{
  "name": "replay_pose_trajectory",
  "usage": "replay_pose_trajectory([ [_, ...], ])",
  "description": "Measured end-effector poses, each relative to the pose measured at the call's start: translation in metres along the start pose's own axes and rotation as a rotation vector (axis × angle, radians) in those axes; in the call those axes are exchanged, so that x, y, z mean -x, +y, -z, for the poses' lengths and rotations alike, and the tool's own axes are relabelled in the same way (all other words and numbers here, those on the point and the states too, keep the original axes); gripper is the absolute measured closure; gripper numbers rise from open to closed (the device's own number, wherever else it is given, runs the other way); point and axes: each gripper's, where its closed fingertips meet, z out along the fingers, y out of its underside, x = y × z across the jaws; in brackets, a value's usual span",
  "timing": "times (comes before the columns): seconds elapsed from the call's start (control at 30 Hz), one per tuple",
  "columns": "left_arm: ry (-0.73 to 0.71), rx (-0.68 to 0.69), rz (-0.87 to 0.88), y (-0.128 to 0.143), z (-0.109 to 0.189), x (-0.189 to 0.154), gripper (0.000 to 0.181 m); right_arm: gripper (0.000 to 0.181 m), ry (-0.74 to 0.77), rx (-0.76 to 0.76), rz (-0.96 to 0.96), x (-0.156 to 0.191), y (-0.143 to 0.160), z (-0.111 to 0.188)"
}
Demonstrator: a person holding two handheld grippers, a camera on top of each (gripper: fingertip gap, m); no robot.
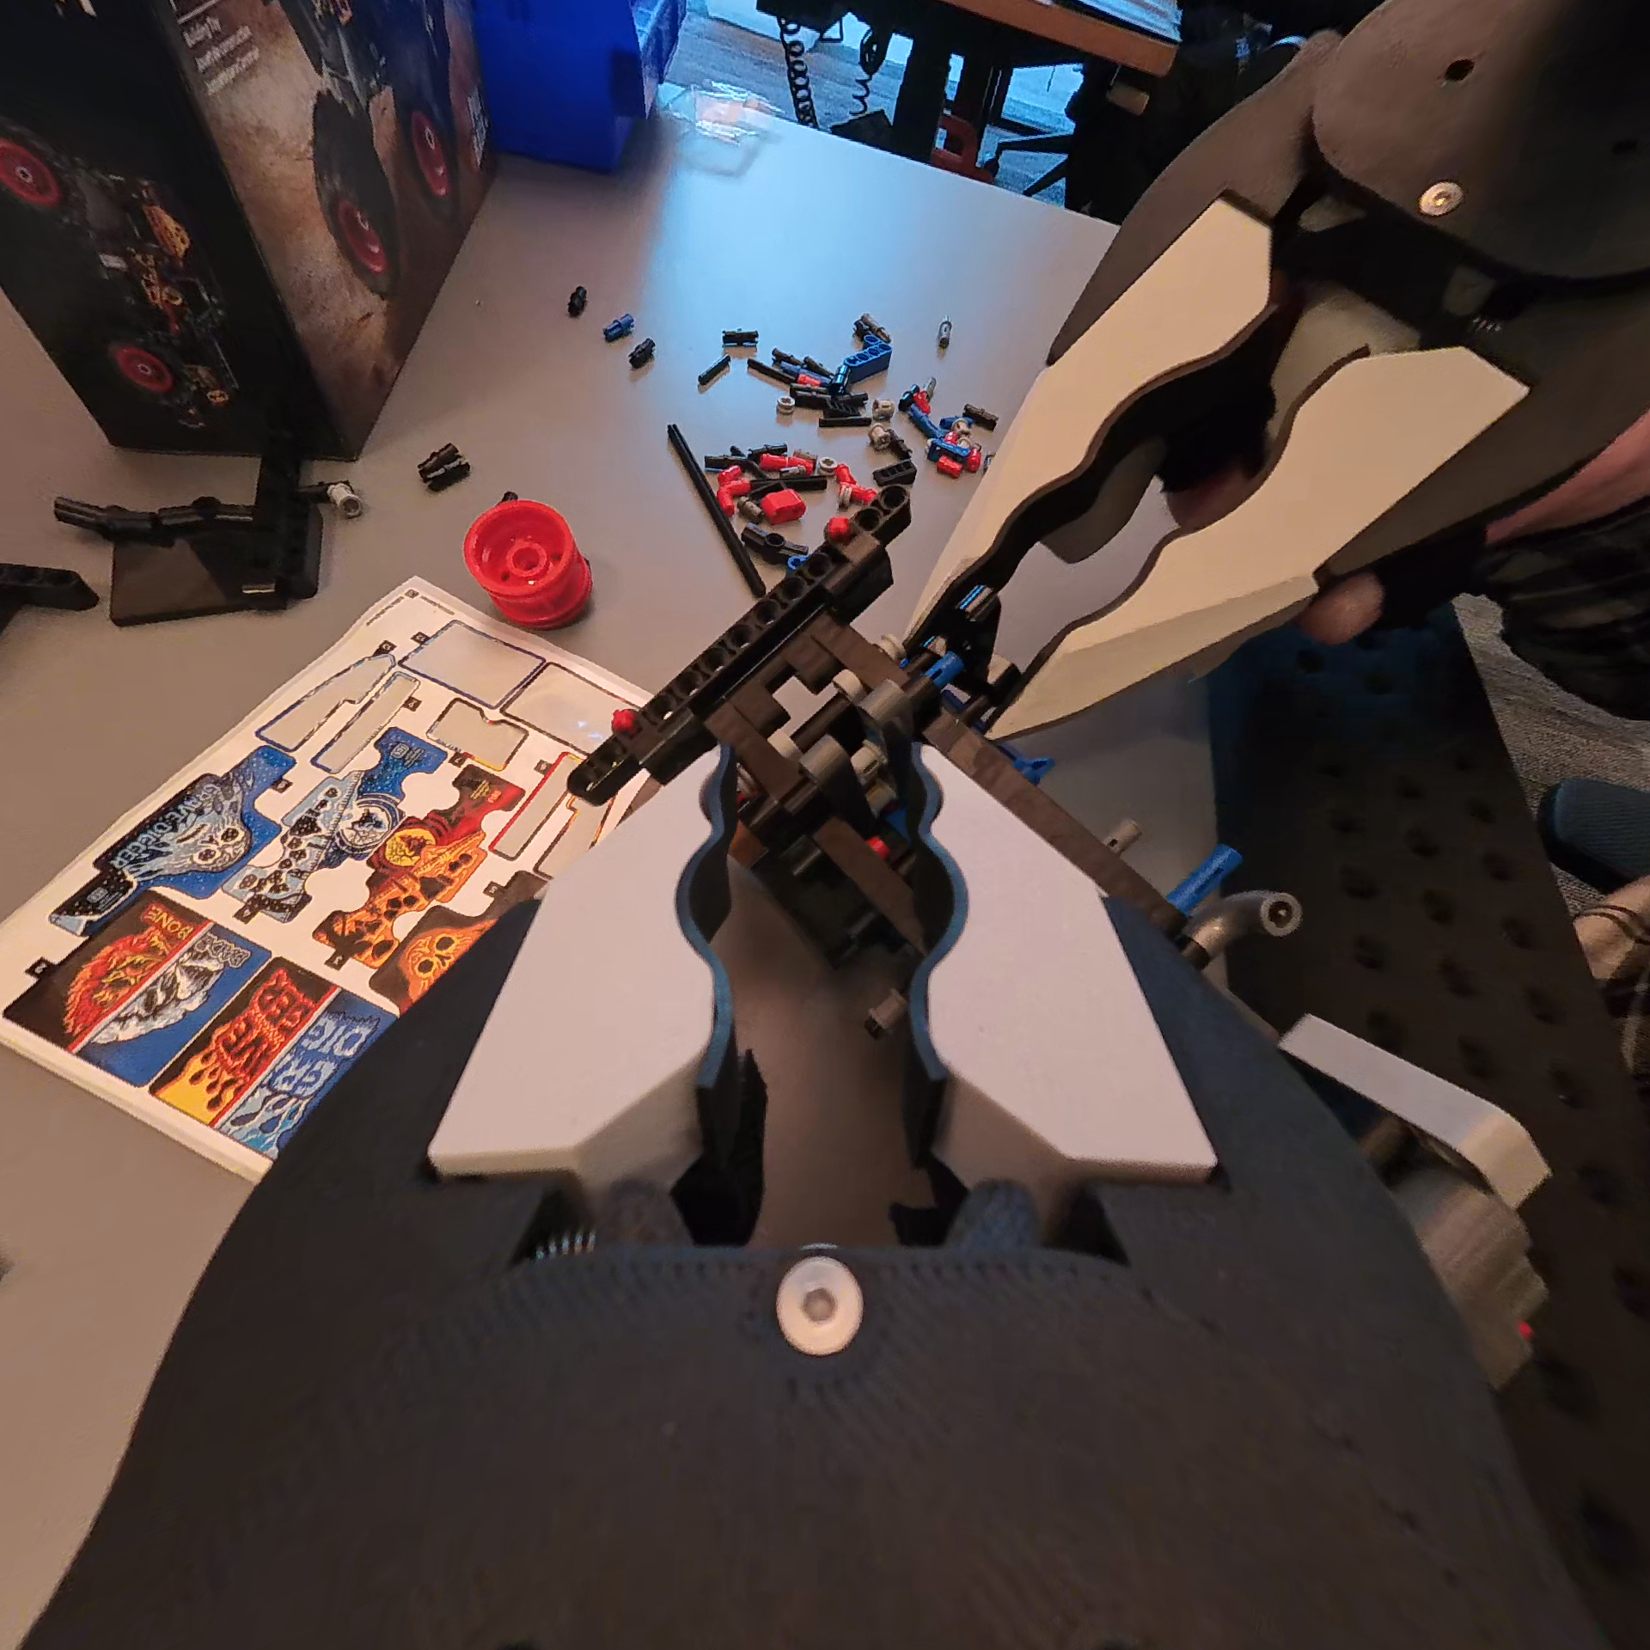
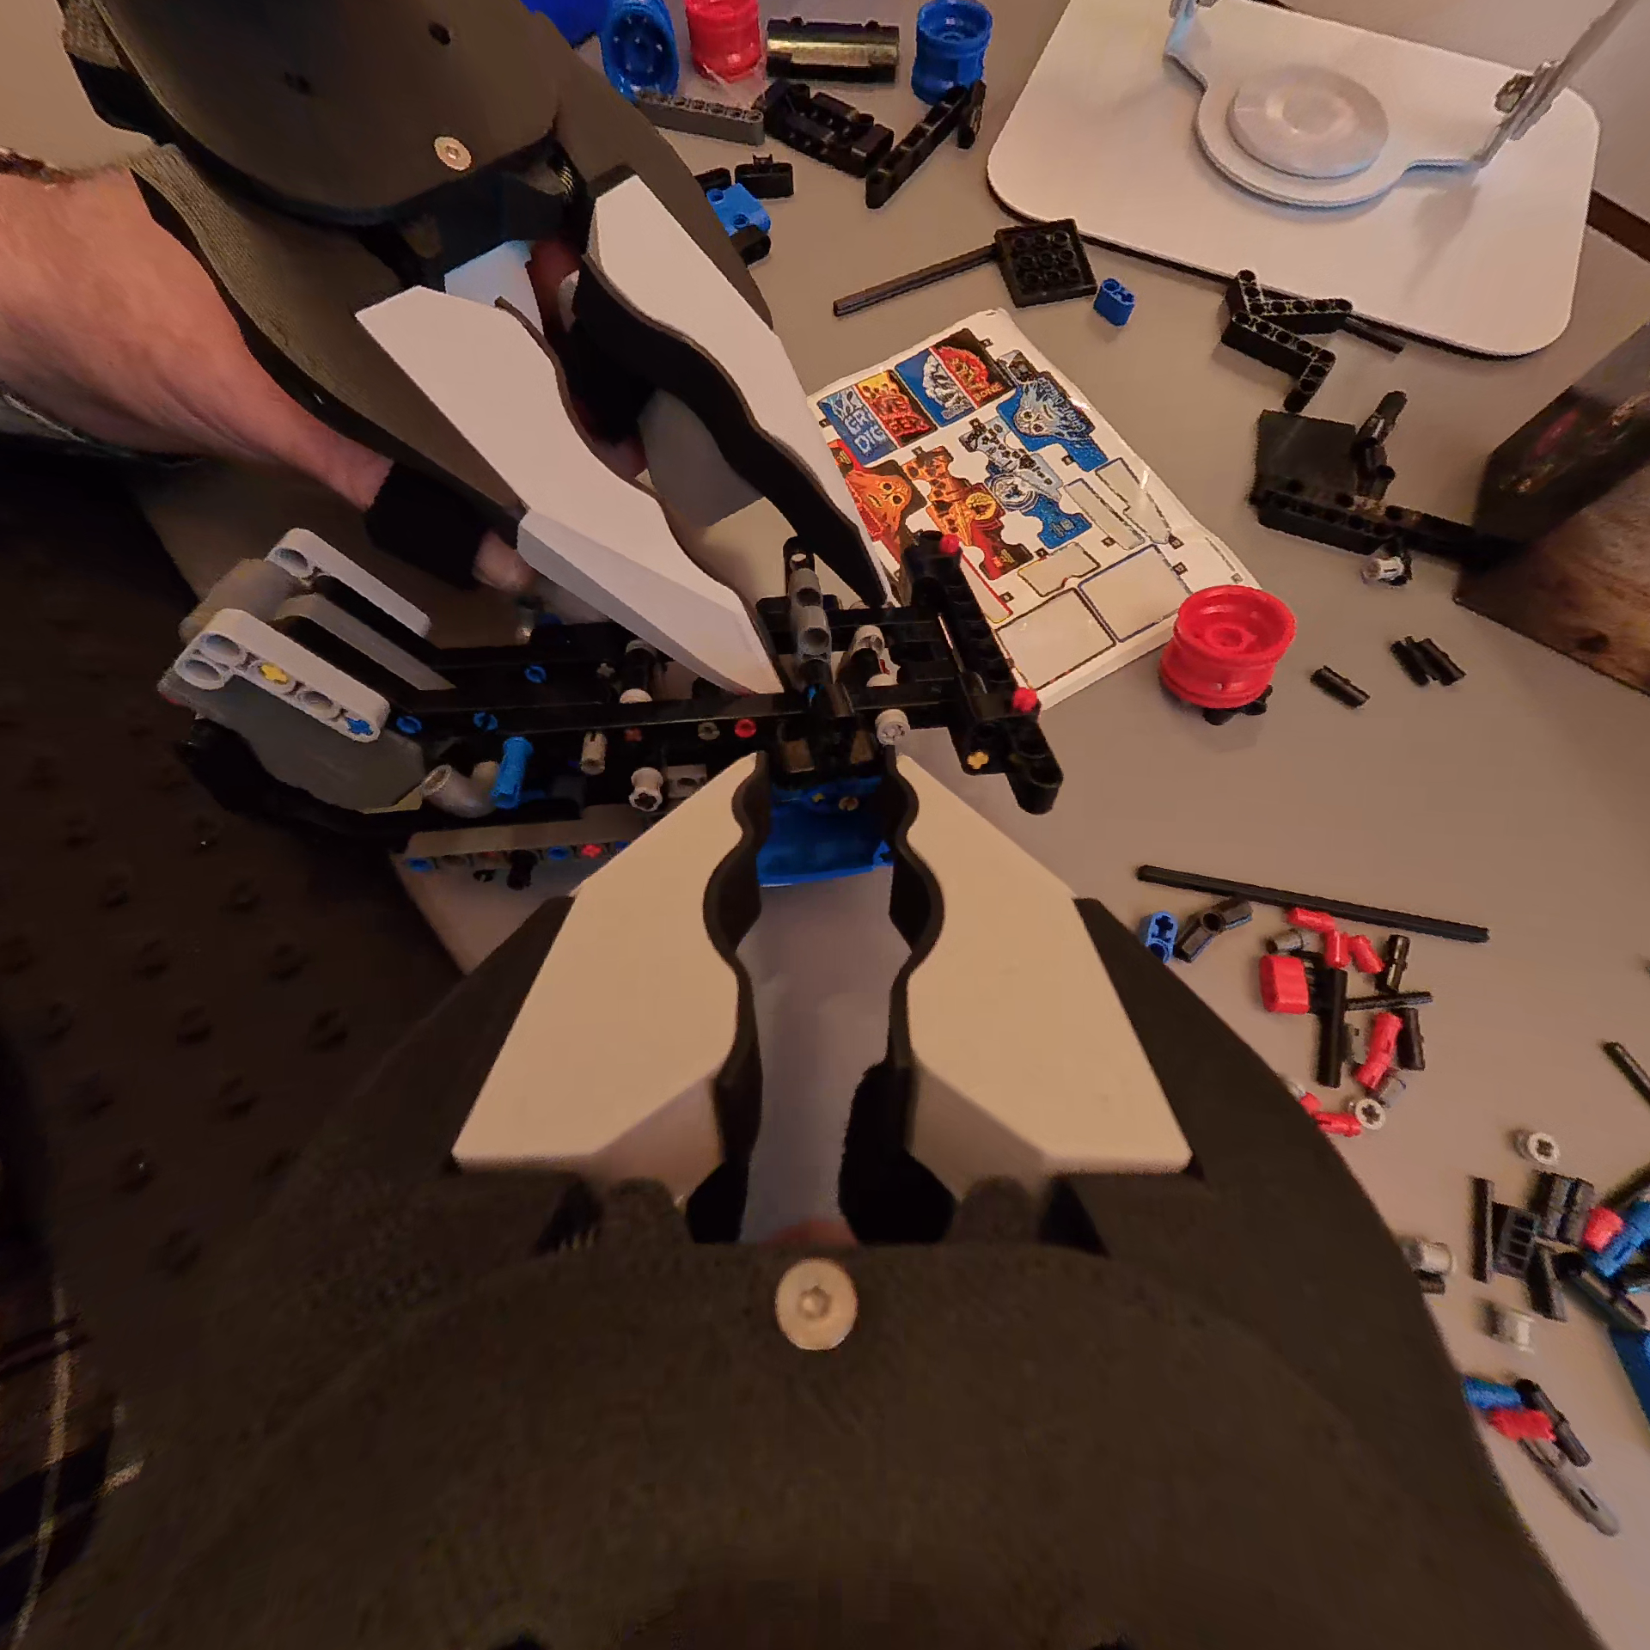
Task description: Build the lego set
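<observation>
A half-built black Lego chassis [image 1: 768, 625] with grey, blue and red pins is held above the grey table's near edge. My left gripper [image 1: 821, 768] is shut on its middle section. My right gripper [image 1: 973, 687] comes in from the upper right and grips the same chassis on its blue-pinned side. In the right wrist view my right gripper [image 2: 826, 768] is shut on the chassis [image 2: 625, 714] at a blue part, and the left gripper [image 2: 821, 634] clamps it from the upper left. Grey panels [image 2: 277, 705] form the chassis's far left end.
A red wheel hub [image 1: 527, 562] and a sticker sheet [image 1: 268, 848] lie on the table. Loose small parts [image 1: 830, 429] lie beyond. The set's box [image 1: 223, 223] and a black sub-assembly [image 1: 214, 554] sit left. A white stand base [image 2: 1295, 179] and blue wheels [image 2: 638, 40] lie far. A dark perforated board [image 1: 1429, 893] is below. The tips of both grippers are at nearly the same place.
</observation>
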Motion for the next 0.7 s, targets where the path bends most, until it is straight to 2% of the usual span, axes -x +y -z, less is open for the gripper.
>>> replay_pose_trajectory([
  [0.7,-0.025,-0.008,-0.006,-0.0014,-0.0012,0.0015,0.147,0.161,0.126,0.138,0.167,-0.0036,0.0001,-0.0014],
])
